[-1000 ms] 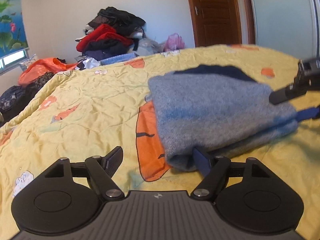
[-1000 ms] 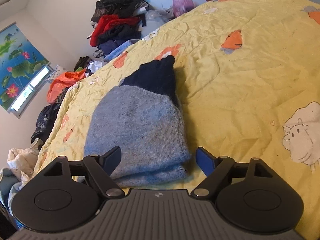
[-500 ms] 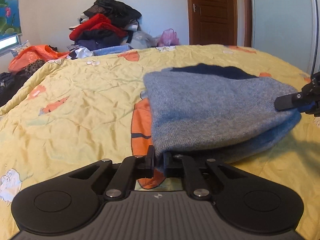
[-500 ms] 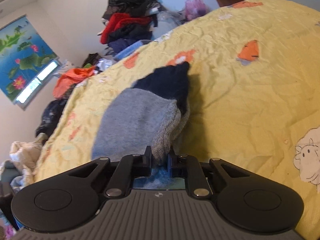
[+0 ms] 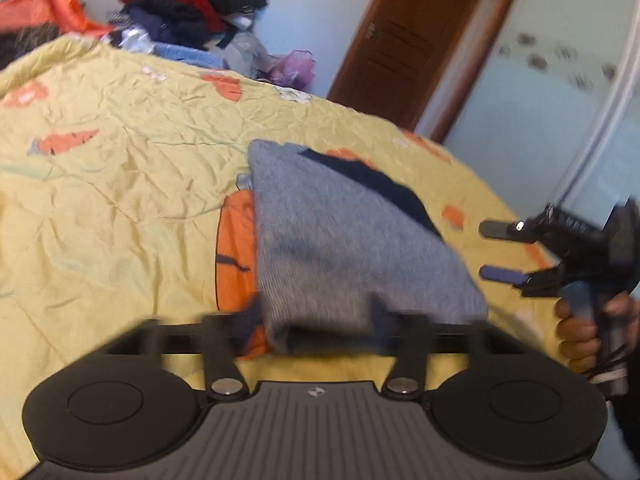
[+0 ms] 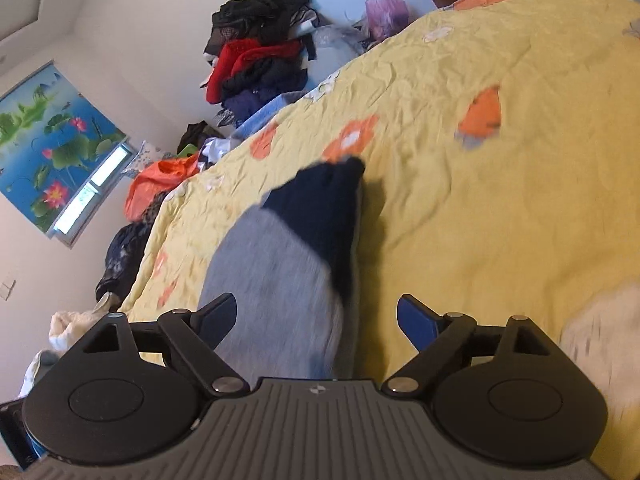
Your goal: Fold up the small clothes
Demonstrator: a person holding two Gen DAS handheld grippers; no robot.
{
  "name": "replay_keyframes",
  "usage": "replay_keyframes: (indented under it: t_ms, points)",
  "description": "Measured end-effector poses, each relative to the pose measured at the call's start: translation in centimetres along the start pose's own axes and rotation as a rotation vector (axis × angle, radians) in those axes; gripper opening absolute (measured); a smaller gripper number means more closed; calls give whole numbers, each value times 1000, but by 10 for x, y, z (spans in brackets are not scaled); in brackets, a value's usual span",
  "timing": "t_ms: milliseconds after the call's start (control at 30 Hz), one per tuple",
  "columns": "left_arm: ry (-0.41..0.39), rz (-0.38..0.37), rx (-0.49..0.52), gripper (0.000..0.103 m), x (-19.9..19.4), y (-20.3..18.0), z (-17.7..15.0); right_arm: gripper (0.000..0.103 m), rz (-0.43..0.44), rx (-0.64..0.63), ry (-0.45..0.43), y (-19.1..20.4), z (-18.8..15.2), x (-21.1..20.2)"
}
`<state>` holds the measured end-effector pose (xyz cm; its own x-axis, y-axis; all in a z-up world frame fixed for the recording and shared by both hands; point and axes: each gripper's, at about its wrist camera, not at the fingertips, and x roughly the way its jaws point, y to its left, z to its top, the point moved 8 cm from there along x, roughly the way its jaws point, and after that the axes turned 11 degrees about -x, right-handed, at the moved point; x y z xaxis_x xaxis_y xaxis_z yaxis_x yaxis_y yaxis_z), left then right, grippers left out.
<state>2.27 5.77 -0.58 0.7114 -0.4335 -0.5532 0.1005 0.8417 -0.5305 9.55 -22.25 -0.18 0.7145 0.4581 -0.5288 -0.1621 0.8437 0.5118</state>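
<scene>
Lying between open claw (image 6: 316,320): sweater (image 6: 276,288)

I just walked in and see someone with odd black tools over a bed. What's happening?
A person is folding a small grey and navy sweater on a yellow bedspread, with a two-finger gripper in each hand. The left gripper and right gripper have just been opening; both now stand open, gripping nothing. The sweater lies folded, its near edge between their fingers.
</scene>
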Motion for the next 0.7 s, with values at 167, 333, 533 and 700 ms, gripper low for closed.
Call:
replay_keyframes:
  t_ms: [167, 333, 533, 700]
  points:
    - [65, 26, -112, 97, 48, 11, 10, 84, -39, -2, 85, -22, 37, 71]
    - [113, 46, -100, 34, 69, 6, 3, 25, -8, -84, 152, -8, 49, 123]
    - [92, 76, -47, 27, 69, 4, -2, 16, -83, -232, 125, -4, 80, 140]
    - [41, 67, 4, 28, 43, 0, 13, 67, 15, -131, 115, -10, 63, 102]
